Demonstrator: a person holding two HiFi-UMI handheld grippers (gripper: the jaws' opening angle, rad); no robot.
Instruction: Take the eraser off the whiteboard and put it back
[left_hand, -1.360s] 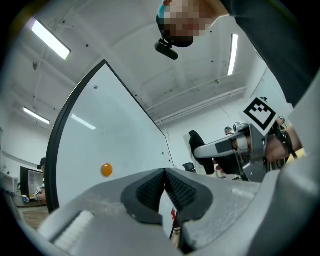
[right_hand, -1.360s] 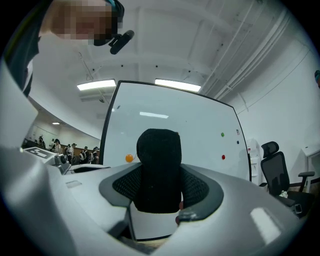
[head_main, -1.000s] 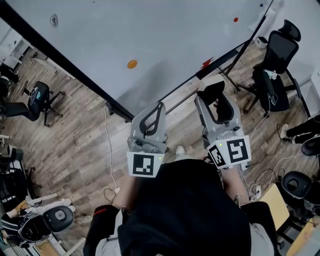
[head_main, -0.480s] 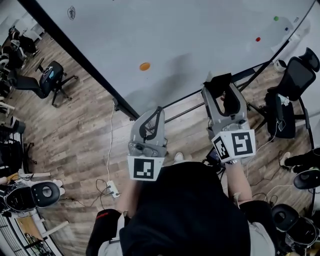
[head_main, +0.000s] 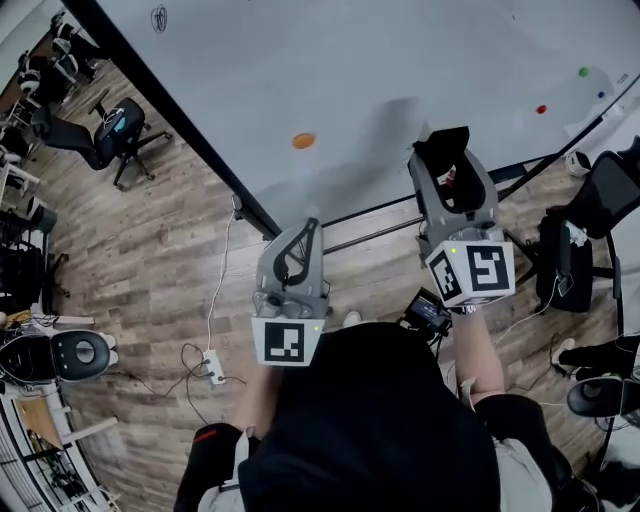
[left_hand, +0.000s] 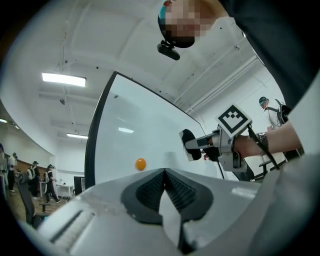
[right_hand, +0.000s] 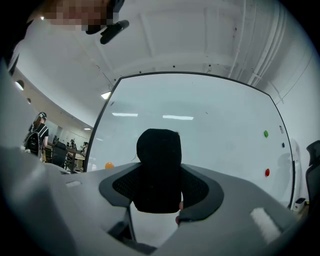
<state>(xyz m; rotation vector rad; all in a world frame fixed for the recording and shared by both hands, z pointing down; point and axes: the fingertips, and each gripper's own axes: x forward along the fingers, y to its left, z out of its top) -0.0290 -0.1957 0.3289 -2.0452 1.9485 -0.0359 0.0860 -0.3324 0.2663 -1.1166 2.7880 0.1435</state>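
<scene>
- The right gripper (head_main: 447, 152) has its jaws clamped on the black, felt-faced block eraser (right_hand: 159, 170), one pad on each side.
- The eraser stands upright between the pads, its rounded top poking above them, facing the large white whiteboard (head_main: 350, 70).
- It is close to the board's surface; I cannot tell whether it touches.
- The left gripper (head_main: 305, 232) has its jaws pressed together with nothing between them, and it is held lower, near the board's dark frame.
- A small round orange magnet (head_main: 303, 141) sits on the board between the two grippers.
</scene>
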